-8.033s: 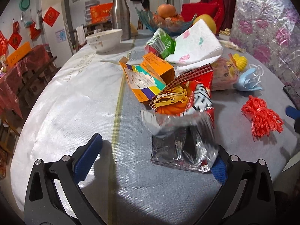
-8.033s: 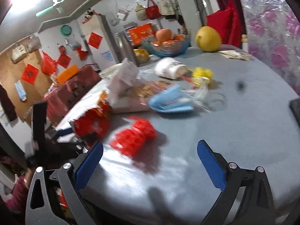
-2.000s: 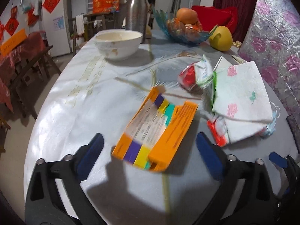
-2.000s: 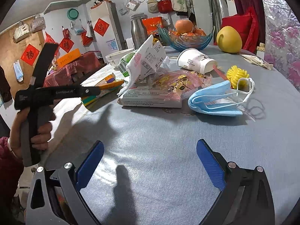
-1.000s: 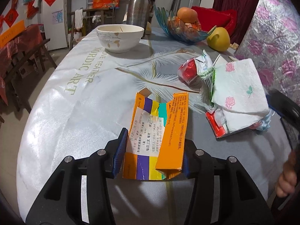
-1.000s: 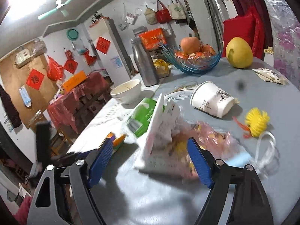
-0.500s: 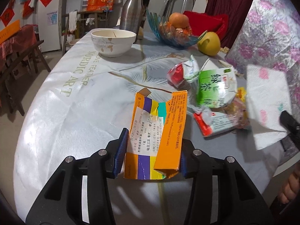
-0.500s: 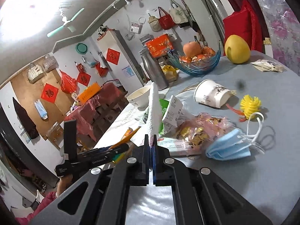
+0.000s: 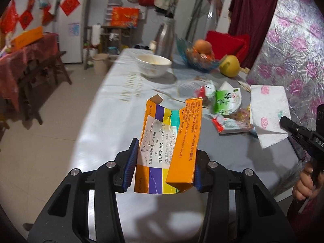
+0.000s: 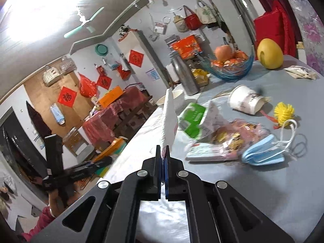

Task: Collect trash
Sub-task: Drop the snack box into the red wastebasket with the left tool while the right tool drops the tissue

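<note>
My left gripper point(image 9: 164, 166) is shut on a flattened orange carton point(image 9: 170, 145) with a white label and holds it above the table. My right gripper point(image 10: 163, 156) is shut on a white rose-print paper napkin point(image 10: 169, 119), seen edge-on; the napkin also shows in the left wrist view point(image 9: 267, 113). Left on the table are a green snack wrapper point(image 10: 191, 119), a pink snack bag point(image 10: 228, 139), a blue face mask point(image 10: 263, 151), a tipped paper cup point(image 10: 246, 99) and a yellow tassel point(image 10: 283, 111).
At the far end of the grey tablecloth point(image 9: 125, 121) stand a white bowl point(image 9: 154, 64), a steel flask point(image 9: 167, 36), a blue glass fruit bowl point(image 10: 230, 64) and a yellow pomelo point(image 10: 269, 54). Red-covered tables point(image 9: 26, 60) stand on the left.
Both grippers have lifted their loads higher off the table. The left gripper has pulled back with the carton, and the napkin hangs clear of the trash pile.
</note>
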A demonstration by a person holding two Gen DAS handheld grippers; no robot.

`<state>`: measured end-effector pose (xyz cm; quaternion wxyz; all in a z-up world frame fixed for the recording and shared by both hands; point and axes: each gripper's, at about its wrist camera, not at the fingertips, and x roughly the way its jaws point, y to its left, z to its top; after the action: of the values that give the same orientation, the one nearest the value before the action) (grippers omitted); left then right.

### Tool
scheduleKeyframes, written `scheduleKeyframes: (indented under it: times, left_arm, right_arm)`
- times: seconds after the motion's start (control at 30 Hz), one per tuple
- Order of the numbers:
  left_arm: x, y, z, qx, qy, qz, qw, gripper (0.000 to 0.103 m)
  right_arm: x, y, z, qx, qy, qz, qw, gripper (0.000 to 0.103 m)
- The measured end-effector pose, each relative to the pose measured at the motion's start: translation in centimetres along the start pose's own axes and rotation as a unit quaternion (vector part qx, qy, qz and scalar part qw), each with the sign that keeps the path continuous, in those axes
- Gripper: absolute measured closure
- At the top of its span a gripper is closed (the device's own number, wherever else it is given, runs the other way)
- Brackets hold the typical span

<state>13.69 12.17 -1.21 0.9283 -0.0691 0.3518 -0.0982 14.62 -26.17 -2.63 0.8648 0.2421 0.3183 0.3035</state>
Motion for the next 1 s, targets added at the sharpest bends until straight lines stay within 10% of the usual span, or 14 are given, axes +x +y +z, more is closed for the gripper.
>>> scheduleKeyframes:
  times: [0.33, 0.7, 1.0]
  left_arm:
    - [-7.3, 8.2, -7.5, -0.042, 0.039, 0.112, 0.9920, 0.056]
    - [-7.5, 17.3, -19.0, -0.129, 0.123, 0.143, 0.9736, 0.053]
    - [-5.5, 21.2, -23.2, -0.189, 0.154, 0.167, 0.9553, 0.011]
  right_arm:
    - [0.7, 6.0, -2.3, -0.042, 0.042, 0.047, 0.997, 0.100]
    - [5.2, 14.7, -5.8, -0.100, 0.130, 0.083, 0.983, 0.100]
    - [9.5, 21.0, -10.1, -0.145, 0.212, 0.105, 0.961, 0.100]
